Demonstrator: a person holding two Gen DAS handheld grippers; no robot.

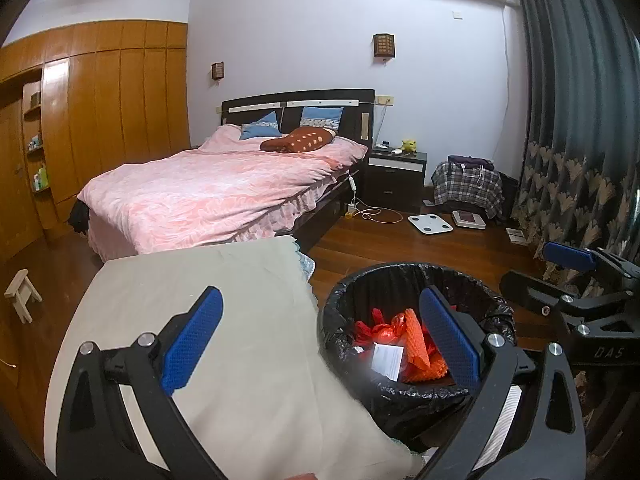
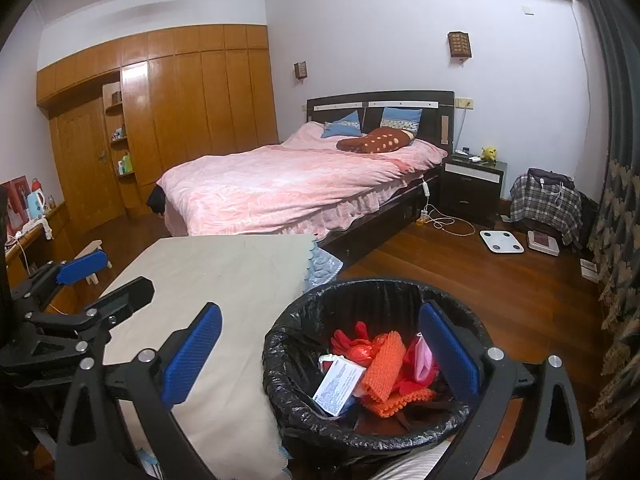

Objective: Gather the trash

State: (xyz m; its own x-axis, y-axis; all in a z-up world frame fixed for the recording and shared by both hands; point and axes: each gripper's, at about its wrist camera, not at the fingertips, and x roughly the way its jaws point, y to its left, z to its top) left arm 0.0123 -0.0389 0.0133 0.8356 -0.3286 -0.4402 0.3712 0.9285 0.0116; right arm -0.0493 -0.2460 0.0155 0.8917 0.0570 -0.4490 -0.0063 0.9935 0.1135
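A round bin lined with a black bag (image 1: 400,270) (image 2: 360,285) stands on the floor beside a cloth-covered table (image 1: 240,280) (image 2: 224,268). Inside lie orange foam mesh (image 1: 416,346) (image 2: 384,364), a red plastic bag (image 1: 370,326) (image 2: 354,346) and a white printed card (image 1: 386,360) (image 2: 340,384). My left gripper (image 1: 320,338) (image 2: 102,280) is open and empty, spanning the table edge and the bin's near rim. My right gripper (image 2: 320,356) (image 1: 548,276) is open and empty too, its right finger over the bin.
A bed with a pink cover (image 1: 208,192) (image 2: 296,188) fills the middle of the room. A dark nightstand (image 2: 472,184), a white scale (image 2: 502,242) and a cable lie beyond on the wood floor. A small stool (image 1: 22,294) stands left, curtains (image 1: 580,120) right.
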